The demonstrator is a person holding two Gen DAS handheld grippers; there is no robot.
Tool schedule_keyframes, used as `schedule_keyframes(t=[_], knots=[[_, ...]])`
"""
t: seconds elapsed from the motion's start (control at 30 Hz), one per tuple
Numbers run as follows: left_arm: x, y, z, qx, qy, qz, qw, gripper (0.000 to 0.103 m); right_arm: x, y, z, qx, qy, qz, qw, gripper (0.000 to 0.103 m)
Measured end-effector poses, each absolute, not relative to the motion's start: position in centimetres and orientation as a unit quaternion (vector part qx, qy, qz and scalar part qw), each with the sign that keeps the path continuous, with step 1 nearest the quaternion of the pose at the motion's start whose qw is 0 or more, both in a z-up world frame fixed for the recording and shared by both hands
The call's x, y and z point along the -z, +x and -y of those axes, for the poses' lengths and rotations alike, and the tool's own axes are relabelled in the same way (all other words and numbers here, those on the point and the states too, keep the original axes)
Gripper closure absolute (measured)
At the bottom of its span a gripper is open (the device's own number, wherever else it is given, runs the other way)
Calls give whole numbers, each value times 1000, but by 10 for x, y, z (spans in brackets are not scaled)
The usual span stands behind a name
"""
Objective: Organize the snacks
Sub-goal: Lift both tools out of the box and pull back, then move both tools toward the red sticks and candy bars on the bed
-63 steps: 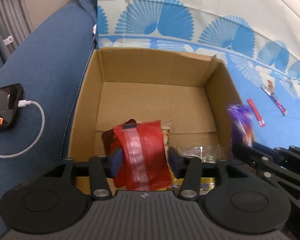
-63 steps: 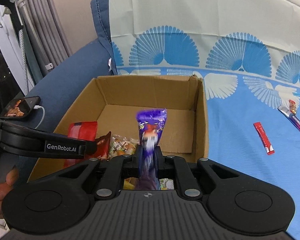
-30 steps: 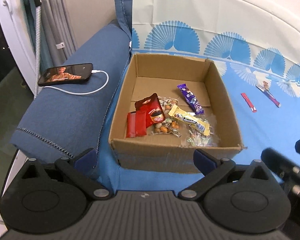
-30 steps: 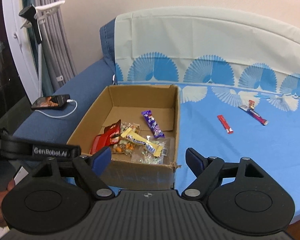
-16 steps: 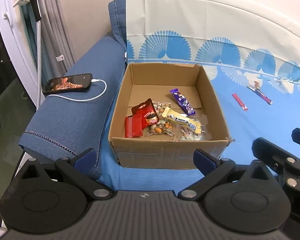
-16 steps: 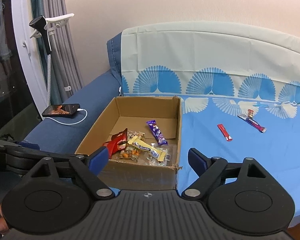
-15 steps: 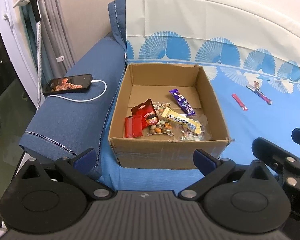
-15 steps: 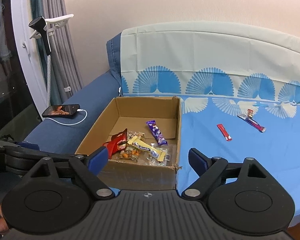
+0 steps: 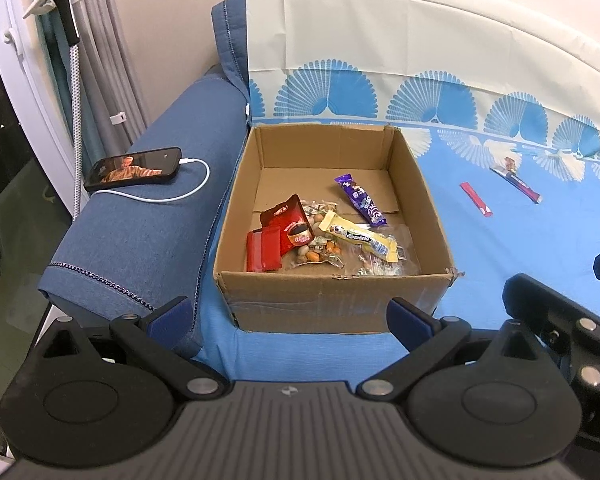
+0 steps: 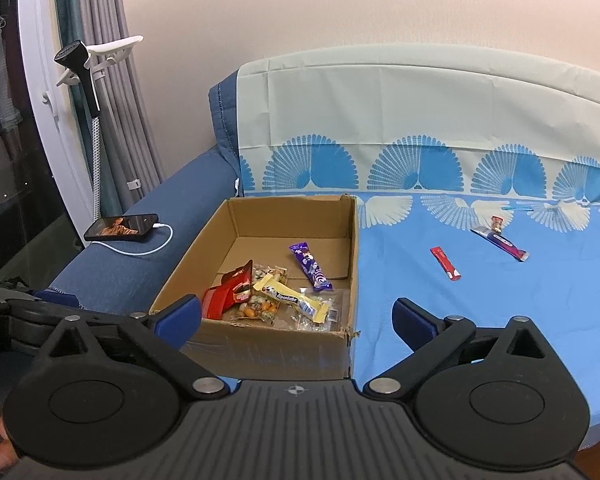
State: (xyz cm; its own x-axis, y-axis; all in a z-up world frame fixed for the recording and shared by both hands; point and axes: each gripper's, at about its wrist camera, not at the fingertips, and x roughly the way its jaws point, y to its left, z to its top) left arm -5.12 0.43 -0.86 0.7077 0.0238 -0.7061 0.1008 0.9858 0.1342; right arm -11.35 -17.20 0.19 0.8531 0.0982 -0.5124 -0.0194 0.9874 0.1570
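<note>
Both my grippers hover short of the cardboard box (image 9: 332, 304), nothing in either. Left gripper (image 9: 290, 316): jaws spread wide, empty. Right gripper (image 10: 296, 316): jaws spread wide too, they have just been opening further, nothing between them.

Landmark = the box, sitting on the blue bed sheet (image 10: 480, 320) against the dark blue bolster (image 9: 140, 216). Inside the box, toward its near wall: red packet (image 9: 264, 250) at the left, a darker red pouch (image 9: 290, 230) leaning just behind it, a clear bag of mixed candies (image 9: 320, 254) in the middle, a pale yellow bar (image 9: 360, 236) lying across that bag. The purple bar (image 9: 360, 200) lies further back in the box, right of centre, on bare cardboard (touching the yellow bar's end or just apart, can't tell).

Right of the box, well apart on the sheet: a small red stick (image 10: 445, 263), and beyond it a long purple-striped wrapper (image 10: 500, 243) with a small candy (image 10: 496, 223) at its far end.

Left of the box, on the bolster: a phone (image 9: 134, 168) with a white cable (image 9: 192, 188) plugged in.
</note>
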Motion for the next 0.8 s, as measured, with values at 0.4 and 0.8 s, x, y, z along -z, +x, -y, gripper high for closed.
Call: schedule_keyframes(t=[0.4,0.8], knots=[[14,-45,4,21,97,-391,915,0,4,-111,184,-26,93,-274,957,0],[22,-24,41,36,136,-408,902,0,15,-103,226,12,127,-267,955,0]])
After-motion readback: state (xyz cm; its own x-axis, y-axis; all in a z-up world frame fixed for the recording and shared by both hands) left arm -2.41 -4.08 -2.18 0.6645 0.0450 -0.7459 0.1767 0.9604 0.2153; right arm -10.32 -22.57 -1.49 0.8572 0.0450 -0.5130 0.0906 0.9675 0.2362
